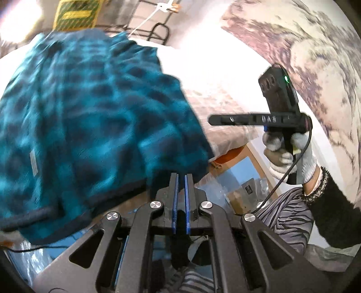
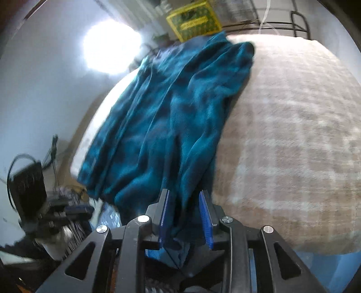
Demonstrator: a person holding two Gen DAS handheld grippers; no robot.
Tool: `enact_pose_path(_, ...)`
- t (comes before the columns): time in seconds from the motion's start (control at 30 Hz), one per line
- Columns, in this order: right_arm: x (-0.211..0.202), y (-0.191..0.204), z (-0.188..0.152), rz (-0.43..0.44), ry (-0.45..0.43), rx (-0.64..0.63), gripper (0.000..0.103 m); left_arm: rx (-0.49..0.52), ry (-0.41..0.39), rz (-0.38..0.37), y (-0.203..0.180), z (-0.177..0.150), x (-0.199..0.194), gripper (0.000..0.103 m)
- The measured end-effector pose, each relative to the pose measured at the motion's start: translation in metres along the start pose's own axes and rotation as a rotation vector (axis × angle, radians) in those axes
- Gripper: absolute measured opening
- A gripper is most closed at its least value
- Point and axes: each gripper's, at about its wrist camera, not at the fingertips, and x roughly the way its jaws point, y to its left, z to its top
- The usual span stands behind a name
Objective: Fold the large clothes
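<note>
between the right gripper's (image 2: pixel 185 198) spread fingers hangs the teal garment (image 2: pixel 171 117).

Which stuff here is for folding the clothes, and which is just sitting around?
For the job: teal plaid garment, the bed it lies on, left gripper, right gripper.

Just lying about: yellow box, metal rack, packages on the floor.

you've got a yellow-green box (image 2: pixel 193 20) at the far end, next to a black metal rack (image 2: pixel 299 21). a pale checked bed cover (image 2: pixel 293 139) takes up the right wrist view. a bright light glare (image 2: pixel 110 46) on the white wall (image 2: pixel 40 90). left wrist view: a floral patterned fabric (image 1: pixel 315 51) top right.
</note>
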Motion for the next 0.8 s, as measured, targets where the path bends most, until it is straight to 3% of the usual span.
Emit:
enact_pose_path(0.03,-0.007,-0.005,0.001,0.005,-0.024,0.010,0.032,0.021,0.006,-0.006,-0.009,0.004,0.010,0.005)
enact_pose_path(0.07,-0.013,-0.007,0.002,0.002,-0.055,0.018,0.037,0.034,0.012,-0.015,-0.017,0.002,0.012,0.014)
enact_pose_path(0.1,-0.021,-0.010,0.004,-0.001,-0.086,0.025,0.038,0.048,0.015,-0.017,-0.023,0.004,0.019,0.030)
enact_pose_path(0.17,-0.037,-0.017,0.005,-0.007,-0.144,0.037,0.038,0.077,0.026,-0.011,-0.039,0.009,0.039,0.044)
enact_pose_path(0.3,-0.065,-0.042,0.008,0.003,-0.241,0.116,0.038,0.175,0.051,0.090,-0.064,0.018,0.082,0.046)
enact_pose_path(0.47,-0.086,-0.069,0.013,0.028,-0.317,0.184,0.038,0.153,0.108,0.177,-0.071,0.028,0.127,0.057)
enact_pose_path(0.57,-0.089,-0.076,0.020,0.066,-0.340,0.190,0.040,0.145,0.094,0.217,-0.071,0.028,0.135,0.060)
enact_pose_path(0.63,-0.088,-0.082,0.024,0.080,-0.351,0.189,0.042,0.169,0.086,0.235,-0.075,0.026,0.137,0.060)
enact_pose_path(0.67,-0.084,-0.086,0.029,0.092,-0.354,0.202,0.043,0.187,0.078,0.247,-0.073,0.026,0.138,0.054)
enact_pose_path(0.7,-0.082,-0.091,0.031,0.104,-0.353,0.214,0.043,0.200,0.067,0.263,-0.073,0.025,0.138,0.039)
enact_pose_path(0.73,-0.079,-0.096,0.036,0.119,-0.349,0.228,0.043,0.205,0.059,0.274,-0.071,0.026,0.138,0.033)
enact_pose_path(0.8,-0.066,-0.103,0.050,0.135,-0.339,0.250,0.043,0.146,0.053,0.230,-0.059,0.031,0.130,0.014)
